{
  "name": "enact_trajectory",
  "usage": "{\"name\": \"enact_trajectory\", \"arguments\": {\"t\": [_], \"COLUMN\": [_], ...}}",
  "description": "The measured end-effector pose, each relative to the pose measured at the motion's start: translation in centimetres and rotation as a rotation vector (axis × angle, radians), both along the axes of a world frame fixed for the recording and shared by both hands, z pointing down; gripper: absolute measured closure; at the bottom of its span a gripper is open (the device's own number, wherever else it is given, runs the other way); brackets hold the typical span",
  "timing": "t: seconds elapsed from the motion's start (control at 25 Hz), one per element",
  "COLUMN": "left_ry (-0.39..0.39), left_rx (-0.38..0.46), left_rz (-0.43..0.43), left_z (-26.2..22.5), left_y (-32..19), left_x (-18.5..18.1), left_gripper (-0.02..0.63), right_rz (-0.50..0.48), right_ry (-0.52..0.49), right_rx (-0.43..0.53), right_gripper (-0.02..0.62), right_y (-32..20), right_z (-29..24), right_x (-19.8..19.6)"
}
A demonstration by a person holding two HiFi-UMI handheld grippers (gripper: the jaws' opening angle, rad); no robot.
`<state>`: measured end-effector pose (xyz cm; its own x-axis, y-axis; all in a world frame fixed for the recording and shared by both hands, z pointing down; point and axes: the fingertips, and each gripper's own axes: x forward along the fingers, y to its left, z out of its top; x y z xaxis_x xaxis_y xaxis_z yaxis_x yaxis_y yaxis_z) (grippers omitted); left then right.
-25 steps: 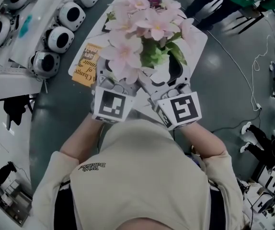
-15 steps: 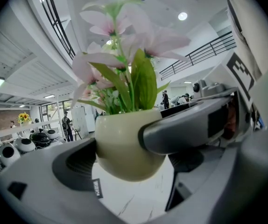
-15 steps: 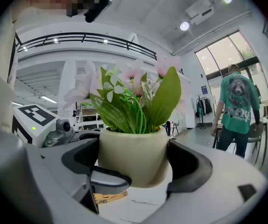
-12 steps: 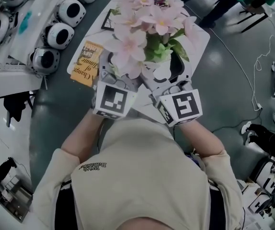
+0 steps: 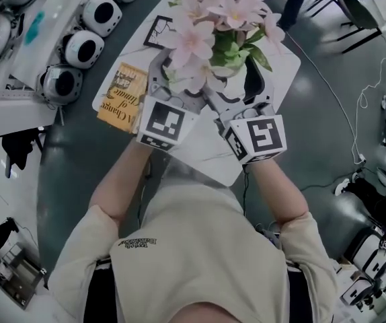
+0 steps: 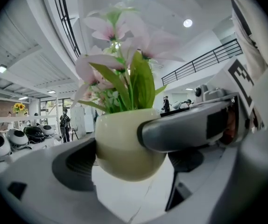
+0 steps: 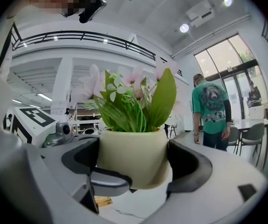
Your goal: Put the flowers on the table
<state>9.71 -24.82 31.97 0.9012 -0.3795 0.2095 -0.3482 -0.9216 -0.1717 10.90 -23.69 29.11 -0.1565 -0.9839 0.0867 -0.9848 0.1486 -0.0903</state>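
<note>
**A:** Start with what's nearest. What are the two grippers doing?

**B:** Both reach in from the near side. The left gripper [image 6: 129, 168] has its jaws clamped on the cream pot [image 6: 120, 141] from either flank. The right gripper [image 7: 134, 166] is closed on the same pot, angled in from the right, so one jaw of each crosses in front of the other's camera.

**A:** Which hand is closer to it?

**B:** Neither; they share the load about evenly.

**A:** And the flowers?

**B:** The pink flowers [image 5: 213, 25] rise straight up out of the pot, so its long axis is upright, with perhaps a slight lean.

**A:** Is it set down yet?

**B:** It looks as if it hangs just clear of the white table [image 5: 277, 73], though the curved base makes that hard to judge. The tabletop lies directly beneath, so the move I'd expect is straight down, then both pairs of jaws opening.

**A:** Anything in the way?

**B:** Only a yellow book [image 5: 121, 98] at the table's left edge, well off to the side.
</note>
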Motion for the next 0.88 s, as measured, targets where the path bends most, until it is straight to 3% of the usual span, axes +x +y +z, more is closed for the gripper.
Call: {"name": "enact_trajectory", "arguments": {"t": [0.32, 0.88], "left_ry": [0.018, -0.104], "left_rx": [-0.030, -0.137], "left_rz": [0.018, 0.001], "left_z": [5.7, 21.8], "left_y": [-5.9, -13.9], "left_x": [3.4, 7.4], "left_gripper": [0.123, 0.123], "right_rz": [0.018, 0.012], "right_ry": [0.007, -0.132], "right_rx": [-0.028, -0.106], "right_gripper": [0.137, 0.137], "right_y": [-6.0, -14.3], "right_z": [5.7, 21.5], "right_x": [3.3, 7.7]}}
